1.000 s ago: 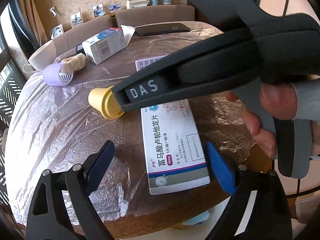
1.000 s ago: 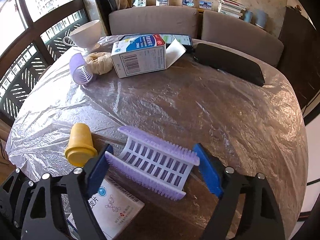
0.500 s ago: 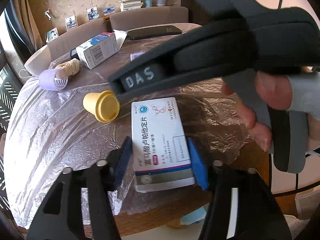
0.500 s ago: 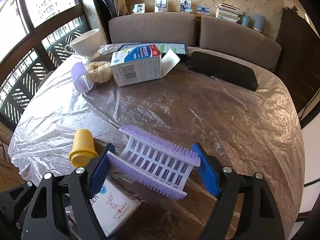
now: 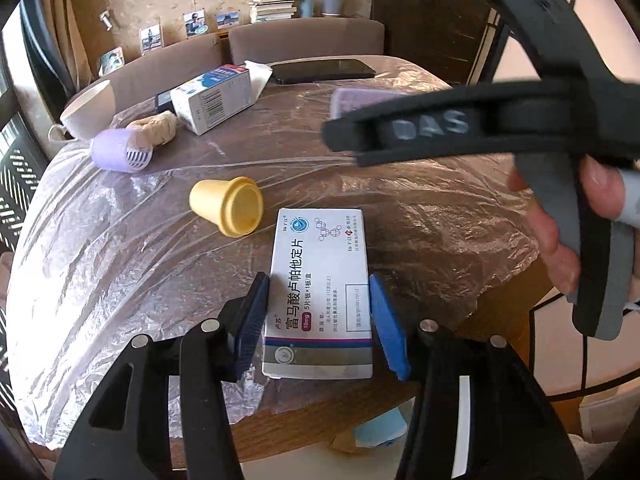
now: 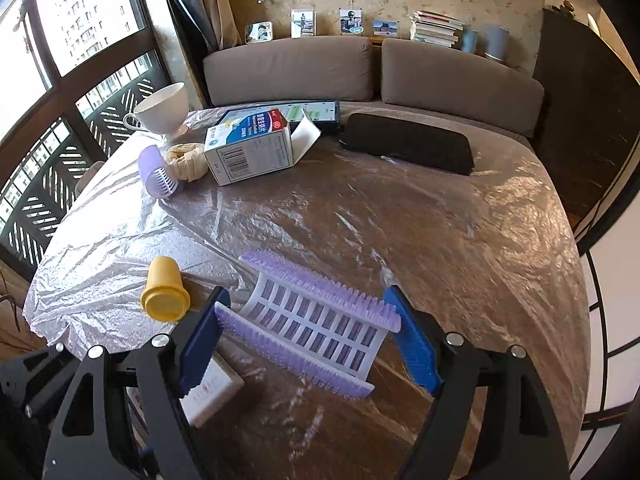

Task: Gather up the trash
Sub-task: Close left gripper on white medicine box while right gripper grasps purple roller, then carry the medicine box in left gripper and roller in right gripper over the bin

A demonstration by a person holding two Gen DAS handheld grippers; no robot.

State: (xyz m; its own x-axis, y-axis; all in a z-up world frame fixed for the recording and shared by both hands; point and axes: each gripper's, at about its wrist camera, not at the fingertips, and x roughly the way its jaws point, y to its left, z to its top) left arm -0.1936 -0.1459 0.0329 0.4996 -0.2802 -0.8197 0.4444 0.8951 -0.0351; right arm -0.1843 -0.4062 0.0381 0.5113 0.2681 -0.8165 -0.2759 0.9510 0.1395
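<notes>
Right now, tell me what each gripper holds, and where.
Left gripper: flat white medicine box, by its long side edges. Right gripper: lilac plastic hair roller, by its two ends.

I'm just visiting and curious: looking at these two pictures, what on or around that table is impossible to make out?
- Left wrist view: a lilac object is mostly hidden behind the blurred black right tool's arm.
- Left wrist view: something pale blue below the table edge, cut off by the tool's frame.
- Right wrist view: the white medicine box is largely covered by the tool's left finger; its print is unreadable.
- Right wrist view: the framed photos are too small to read.
</notes>
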